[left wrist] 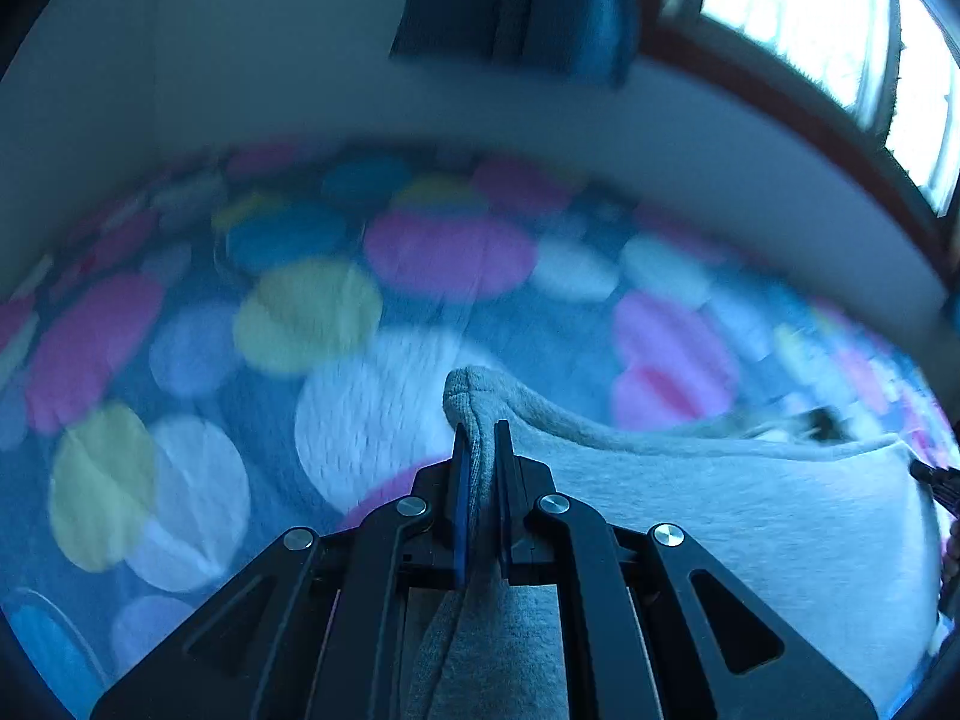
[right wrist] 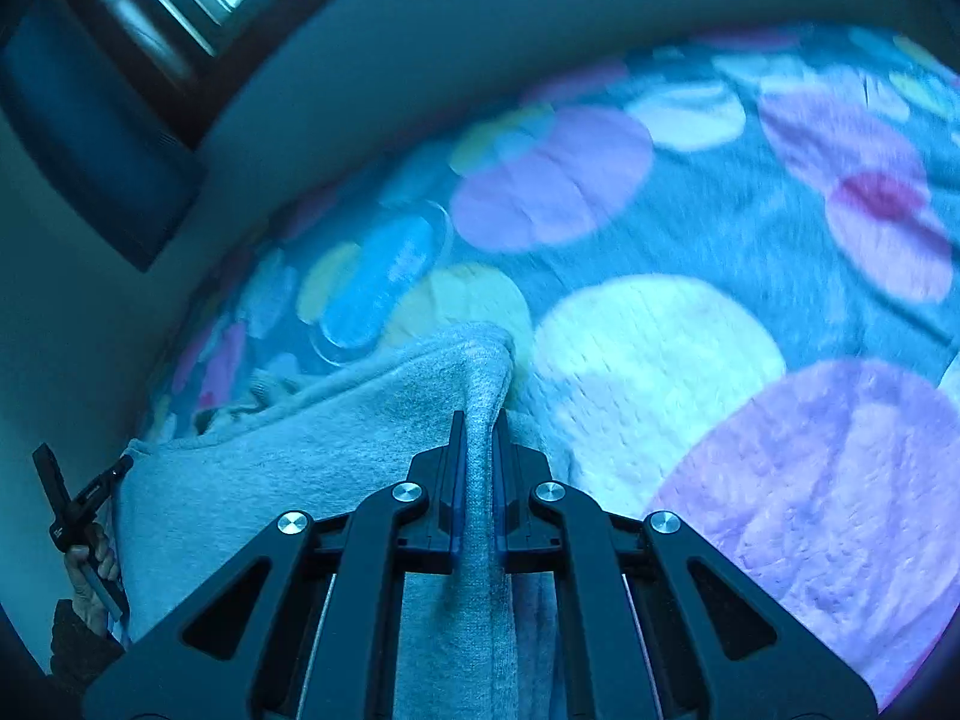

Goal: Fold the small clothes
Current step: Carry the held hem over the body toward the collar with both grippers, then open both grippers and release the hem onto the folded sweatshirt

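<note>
- Your left gripper (left wrist: 483, 429) is clamped on one corner of the pale grey cloth (left wrist: 720, 516); the pinched fabric bulges up past the fingertips.
- Your right gripper (right wrist: 480, 417) is closed on the opposite corner of the same cloth, whose top edge sags between the two tools.
- The cloth hangs just above a blue blanket (right wrist: 690, 228) printed with large pink, yellow, white and lilac circles.
- The cloth is plain, soft and towel-like in texture, with a thick hemmed edge.
- Your left hand (right wrist: 90, 564) shows at the edge of the right wrist view; small print on the tool it holds is too small to read.
</note>
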